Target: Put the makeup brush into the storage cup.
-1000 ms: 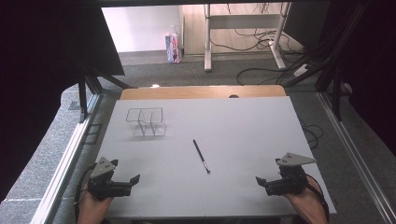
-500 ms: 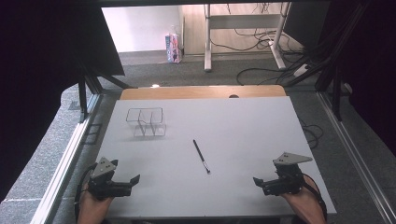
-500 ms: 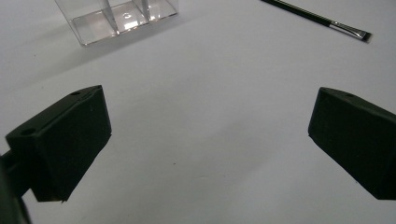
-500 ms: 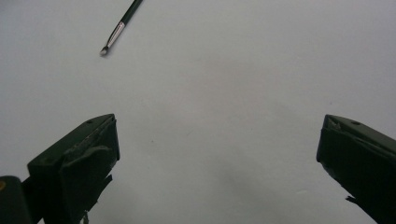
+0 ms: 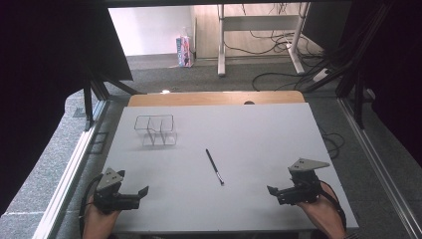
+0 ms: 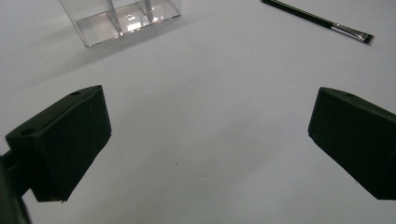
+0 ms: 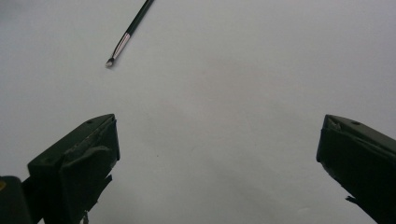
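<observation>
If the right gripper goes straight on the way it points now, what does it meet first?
Probably bare table. The right gripper is open, and the brush tip lies left of its line, so it would likely pass beside it.

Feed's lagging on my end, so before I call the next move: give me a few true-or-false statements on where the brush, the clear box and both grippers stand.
1. The brush lies flat on the table, held by neither gripper. True.
2. The left gripper is shut. False: its jaws stand wide apart, with nothing between them.
3. The clear box stands apart from the brush, toward the table's far left. True.
4. The brush is inside the clear box. False: it lies on the bare table, near the middle.
5. The right gripper is open, near the table's front right. True.
</observation>
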